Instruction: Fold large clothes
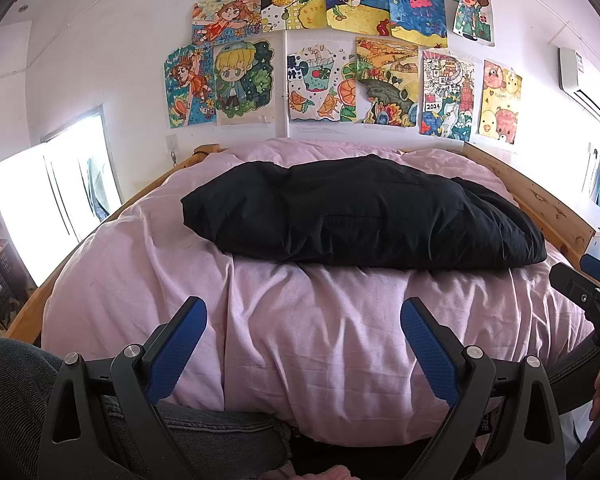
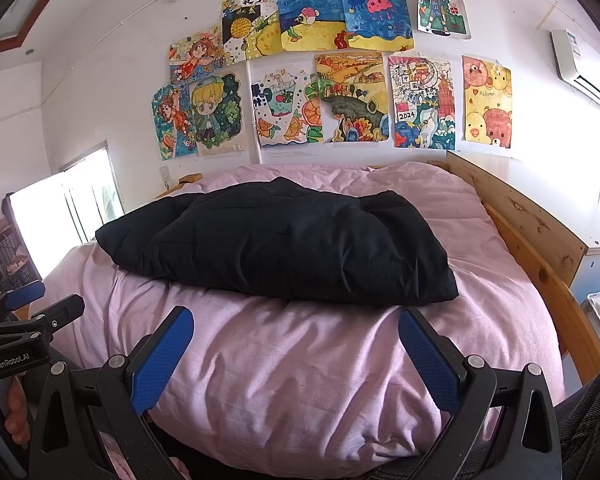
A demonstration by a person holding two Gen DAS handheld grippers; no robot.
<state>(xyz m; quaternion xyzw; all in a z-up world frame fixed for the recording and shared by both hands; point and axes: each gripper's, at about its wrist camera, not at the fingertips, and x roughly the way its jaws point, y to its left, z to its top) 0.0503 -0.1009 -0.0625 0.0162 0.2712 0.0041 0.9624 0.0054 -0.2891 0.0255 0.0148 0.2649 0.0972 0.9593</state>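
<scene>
A black padded garment lies folded into a thick bundle across a pink duvet on a wooden bed frame. The right gripper hovers near the bundle's front edge, blue-padded fingers spread wide with nothing between them. The left gripper shows at the left edge. Colourful drawings cover the white wall behind.

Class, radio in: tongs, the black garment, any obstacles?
Both tongs, left and right, open, empty. Black garment bundled on pink duvet, untouched. Nothing in the way.
</scene>
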